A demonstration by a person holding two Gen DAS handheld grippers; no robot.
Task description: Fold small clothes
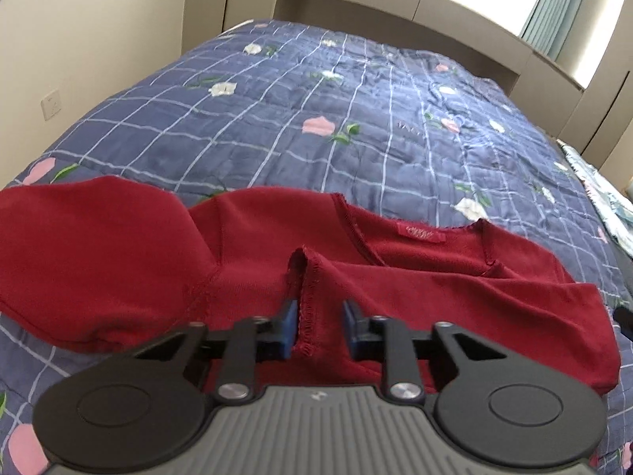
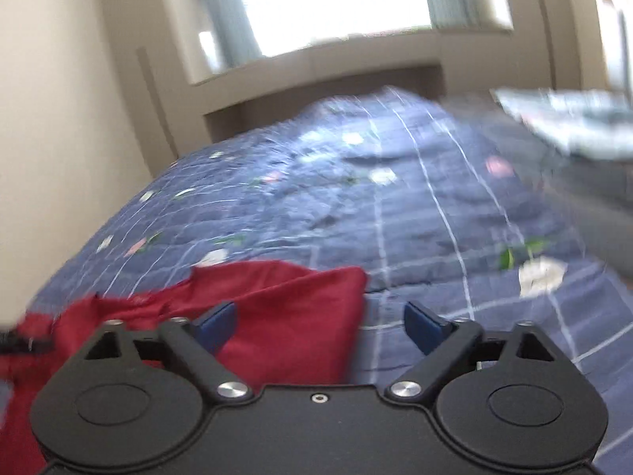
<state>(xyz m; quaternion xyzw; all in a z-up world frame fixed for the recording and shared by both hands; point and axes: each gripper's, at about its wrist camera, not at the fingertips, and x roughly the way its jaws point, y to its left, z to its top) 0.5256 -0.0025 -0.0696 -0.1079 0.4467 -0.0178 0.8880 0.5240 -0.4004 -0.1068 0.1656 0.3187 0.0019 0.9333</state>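
Covered edge to edge by a blue quilt (image 1: 356, 118) with a pale grid and pink and white flowers; headboard (image 1: 395, 16) and bright window (image 2: 328, 0) at the far end, a wall socket (image 1: 51, 105) off the left side, a pale patterned cloth (image 2: 573, 118) at the far right edge, blurred.

Spread flat on the quilt along the near edge: a dark red top (image 1: 395, 277), neckline and sewn label (image 1: 421, 233) turned toward the headboard. One sleeve bulging out toward the left edge, the other folded in across the chest, its stitched cuff lying toward the near edge. No box, basket or other container in either view.

Poised low over the top near its middle: the left gripper (image 1: 320, 326), blue pads (image 1: 288, 326) parted about halfway, the folded sleeve's cuff seam between them, the left pad just beside it, the right apart; nothing pinched.

Over the top's right side: the right gripper (image 2: 320, 326), spread wide and holding nothing, left pad over red cloth, right pad over bare quilt. Motion-blurred view.
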